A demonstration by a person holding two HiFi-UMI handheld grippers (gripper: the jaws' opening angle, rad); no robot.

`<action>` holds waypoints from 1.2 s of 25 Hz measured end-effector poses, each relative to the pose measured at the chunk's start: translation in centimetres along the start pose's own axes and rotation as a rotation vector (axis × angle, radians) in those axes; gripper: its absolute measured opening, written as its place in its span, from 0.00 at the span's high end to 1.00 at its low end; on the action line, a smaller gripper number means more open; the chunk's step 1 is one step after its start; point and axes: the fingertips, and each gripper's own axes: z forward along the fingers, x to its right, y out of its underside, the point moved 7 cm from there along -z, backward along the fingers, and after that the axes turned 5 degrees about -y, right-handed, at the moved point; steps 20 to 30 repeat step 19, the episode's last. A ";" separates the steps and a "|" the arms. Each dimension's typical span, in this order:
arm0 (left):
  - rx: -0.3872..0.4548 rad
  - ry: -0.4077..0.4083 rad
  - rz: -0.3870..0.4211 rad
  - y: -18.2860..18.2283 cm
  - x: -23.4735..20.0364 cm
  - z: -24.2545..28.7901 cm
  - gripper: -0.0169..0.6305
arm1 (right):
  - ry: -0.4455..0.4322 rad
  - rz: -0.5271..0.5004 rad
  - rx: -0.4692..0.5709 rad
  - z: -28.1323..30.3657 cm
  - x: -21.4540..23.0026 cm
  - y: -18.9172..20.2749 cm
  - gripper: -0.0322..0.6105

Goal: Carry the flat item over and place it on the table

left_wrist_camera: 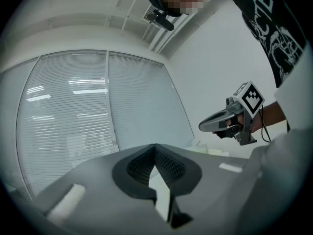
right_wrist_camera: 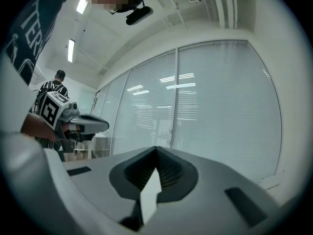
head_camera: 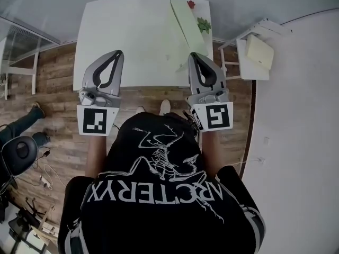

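Jaws clenching on nothing, the left gripper (head_camera: 117, 55) and right gripper (head_camera: 194, 57) are hovering side by side over the near edge of the white table (head_camera: 132, 36). A flat green sheet (head_camera: 189, 24) is lying on the table at 1 o'clock, its near end just beyond the right gripper's tips. A pale pad (head_camera: 259, 52) is sitting on a side stand (head_camera: 233, 62) at 2 o'clock. A careless sweep of the right gripper looks likely to be nudging the thin sheet off the edge.
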 end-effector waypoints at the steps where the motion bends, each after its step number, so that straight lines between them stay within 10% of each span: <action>1: 0.002 0.000 0.000 0.0 0.0 0.0 0.96 | 0.001 -0.001 0.000 0.0 0.0 0.0 0.93; 30: -0.007 0.003 -0.017 0.3 0.5 0.0 0.96 | -0.004 -0.003 0.002 -0.2 0.2 -0.3 0.93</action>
